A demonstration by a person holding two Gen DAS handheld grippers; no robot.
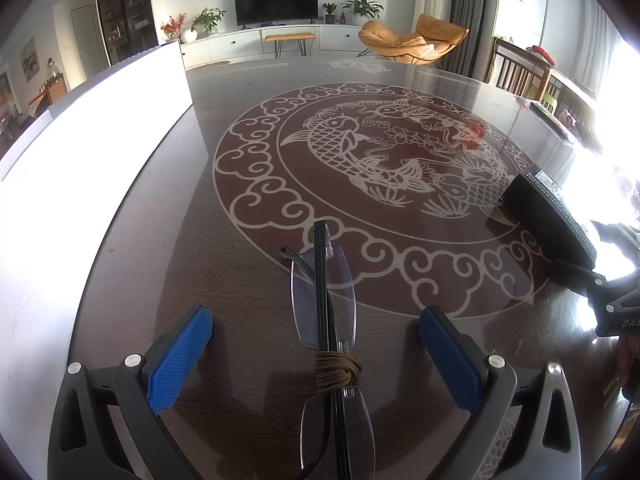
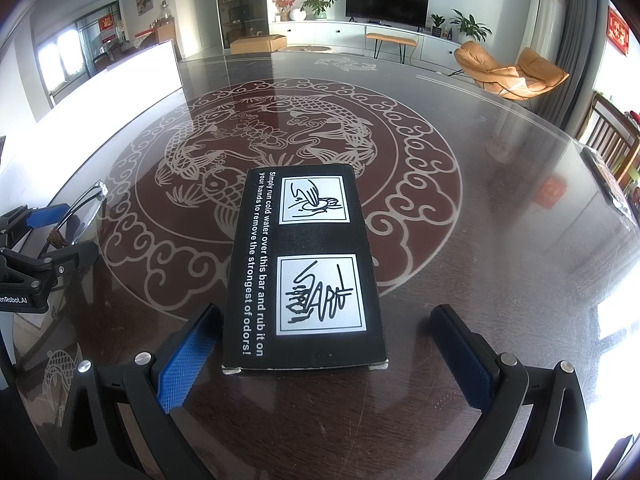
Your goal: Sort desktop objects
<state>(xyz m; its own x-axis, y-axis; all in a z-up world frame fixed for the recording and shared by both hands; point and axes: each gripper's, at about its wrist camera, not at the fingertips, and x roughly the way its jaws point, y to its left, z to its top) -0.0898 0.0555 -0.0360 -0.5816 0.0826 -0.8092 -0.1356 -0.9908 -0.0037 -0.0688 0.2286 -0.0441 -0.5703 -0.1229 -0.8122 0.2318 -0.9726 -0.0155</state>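
Note:
Folded rimless glasses (image 1: 326, 312) with a brown cord wound round the bridge lie on the dark table (image 1: 168, 240), between the fingers of my left gripper (image 1: 316, 320). That gripper is open and the blue pads (image 1: 182, 354) stand clear of the glasses on both sides. A black box (image 2: 304, 268) with white print lies flat between the fingers of my right gripper (image 2: 328, 324), which is open and not touching it. The box also shows in the left wrist view (image 1: 548, 212) at the right, and the glasses in the right wrist view (image 2: 82, 210) at the left.
A bright white box or panel (image 1: 92, 128) runs along the table's left side. The table top carries a fish pattern (image 1: 384, 152) under glass. Chairs (image 2: 608, 136) stand at the right edge, with a dark flat object (image 2: 608, 176) near them.

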